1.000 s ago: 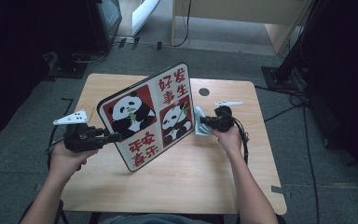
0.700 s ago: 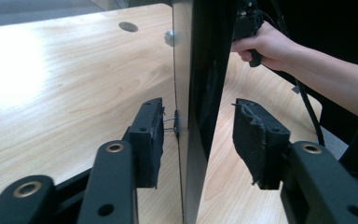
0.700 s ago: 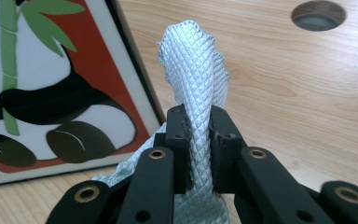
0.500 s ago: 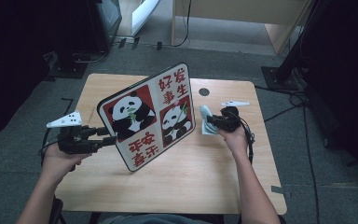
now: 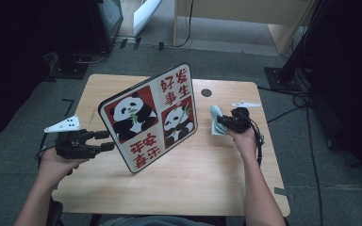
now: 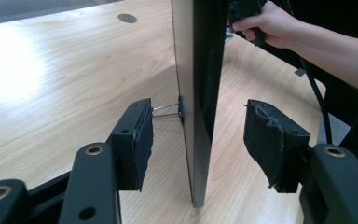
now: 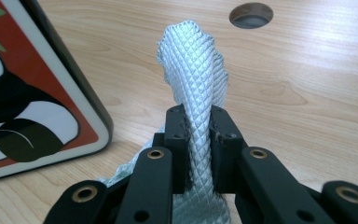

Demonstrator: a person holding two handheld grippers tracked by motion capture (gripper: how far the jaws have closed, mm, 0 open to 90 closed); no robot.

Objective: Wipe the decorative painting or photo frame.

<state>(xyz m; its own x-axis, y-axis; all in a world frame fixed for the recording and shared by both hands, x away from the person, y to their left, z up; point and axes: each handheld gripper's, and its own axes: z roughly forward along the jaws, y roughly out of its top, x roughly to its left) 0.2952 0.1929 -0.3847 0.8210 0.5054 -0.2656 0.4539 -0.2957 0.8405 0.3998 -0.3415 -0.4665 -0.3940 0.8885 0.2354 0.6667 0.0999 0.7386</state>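
Panda sign board (image 5: 152, 117) stands tilted mid-table. Your left gripper (image 6: 198, 140) is wide open, jaws straddling the board's edge, untouched. Your right gripper (image 7: 199, 140) is clamped on a pale blue cloth (image 7: 198, 79) just right of the board; bare wooden table (image 5: 207, 183) lies in front.

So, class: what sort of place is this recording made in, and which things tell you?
Probably a lab or studio workspace, not a home: a light wooden table with a cable hole on grey carpet, black stand bases with trailing cables around it, and hand-held grippers at work.
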